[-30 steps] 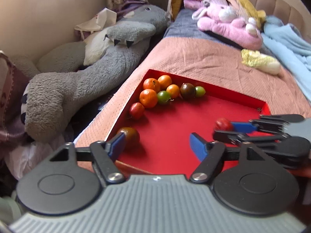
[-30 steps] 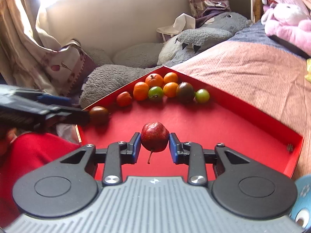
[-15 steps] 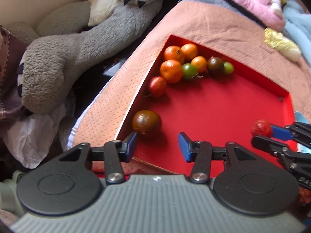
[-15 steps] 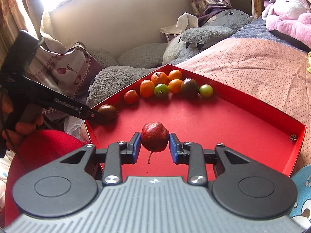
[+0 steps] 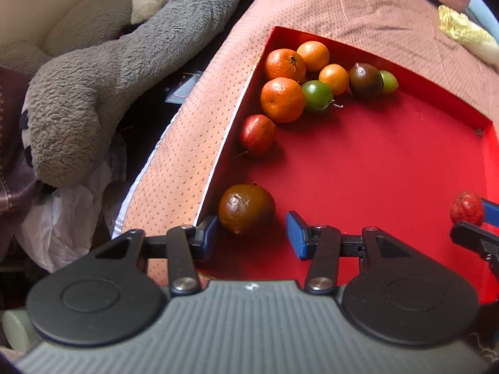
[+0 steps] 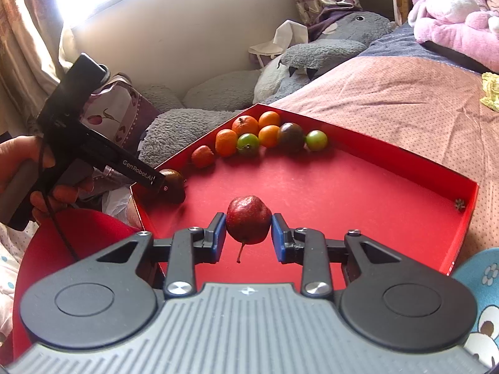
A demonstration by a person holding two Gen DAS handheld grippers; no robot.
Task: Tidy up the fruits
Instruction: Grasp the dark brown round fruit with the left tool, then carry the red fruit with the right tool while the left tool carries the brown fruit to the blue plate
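Observation:
A red tray (image 5: 389,162) lies on the bed. A brown fruit (image 5: 246,208) sits against its left wall near the front corner. My left gripper (image 5: 251,233) points down at it, open; the fruit lies at the fingertips, the left pad close beside it and a gap at the right pad. In the right wrist view the left gripper (image 6: 156,184) tips onto the same brown fruit (image 6: 174,180). My right gripper (image 6: 248,233) is shut on a small red fruit (image 6: 248,222) with a stem, held above the tray (image 6: 343,187). Oranges (image 5: 282,99), green fruits and a dark fruit cluster in the far corner.
A lone red fruit (image 5: 257,134) rests by the left wall. A grey plush toy (image 5: 103,87) fills the gap left of the bed. Pink plush toys (image 6: 452,21) lie farther up the bed. A hand (image 6: 25,168) holds the left gripper's handle. Bare tray floor spreads at centre and right.
My left gripper's jaws narrowed, and it tilted downward and came closer to the brown fruit. The right gripper kept still with the red fruit.

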